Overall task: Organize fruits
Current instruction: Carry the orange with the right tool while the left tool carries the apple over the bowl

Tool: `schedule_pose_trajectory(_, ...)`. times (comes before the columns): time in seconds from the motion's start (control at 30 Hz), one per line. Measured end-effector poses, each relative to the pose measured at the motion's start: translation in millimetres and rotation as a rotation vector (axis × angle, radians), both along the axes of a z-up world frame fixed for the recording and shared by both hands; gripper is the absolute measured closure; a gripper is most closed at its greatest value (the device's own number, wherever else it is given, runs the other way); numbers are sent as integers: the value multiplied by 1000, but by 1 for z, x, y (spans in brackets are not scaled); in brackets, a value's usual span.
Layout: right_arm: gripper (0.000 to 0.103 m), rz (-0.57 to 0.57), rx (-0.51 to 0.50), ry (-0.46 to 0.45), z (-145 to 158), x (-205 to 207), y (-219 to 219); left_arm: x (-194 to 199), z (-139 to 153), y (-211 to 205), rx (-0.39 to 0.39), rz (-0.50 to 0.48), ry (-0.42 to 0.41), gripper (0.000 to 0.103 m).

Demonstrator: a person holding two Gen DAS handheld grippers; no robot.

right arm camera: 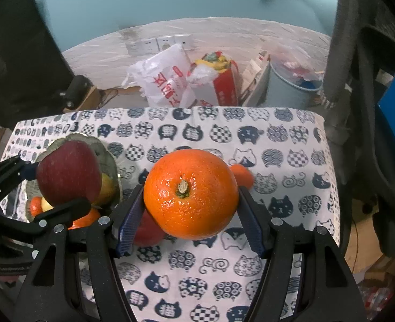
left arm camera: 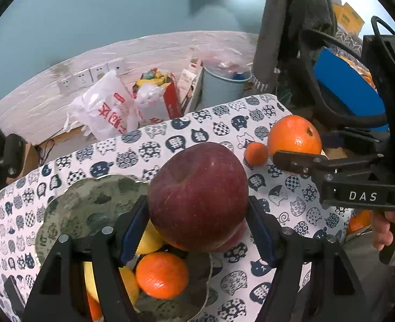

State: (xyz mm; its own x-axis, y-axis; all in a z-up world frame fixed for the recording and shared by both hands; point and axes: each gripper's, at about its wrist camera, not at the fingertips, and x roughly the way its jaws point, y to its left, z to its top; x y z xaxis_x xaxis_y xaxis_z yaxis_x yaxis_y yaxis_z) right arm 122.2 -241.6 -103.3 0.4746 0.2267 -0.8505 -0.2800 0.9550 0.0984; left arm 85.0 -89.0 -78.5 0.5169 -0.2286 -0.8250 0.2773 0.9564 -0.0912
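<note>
Dark red apple [left arm camera: 197, 196]; glossy, dimpled orange [right arm camera: 190, 193].

Lived-in home room, cat-print tablecloth [right arm camera: 170, 263], shopping bags [right arm camera: 165, 80] by wall sockets [right arm camera: 159, 43] (floor cluttered); hanging clothes [left arm camera: 291, 26]

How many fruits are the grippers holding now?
2: a red apple in the left gripper by the bowl, a big orange in the right gripper above the cloth. None hidden.

White raised letters "DAS" stand on a black label plate on the right gripper [left arm camera: 288, 161] body in the left wrist view. Red printed characters mark the crumpled white plastic bag [right arm camera: 165, 77] on the floor, inverted and not legible.
</note>
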Motion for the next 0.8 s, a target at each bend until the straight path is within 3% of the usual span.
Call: schedule_pose_trajectory(0.8, 35, 161, 19, 22, 2, 8, 114, -26, -12, 108, 14, 174, 21, 30)
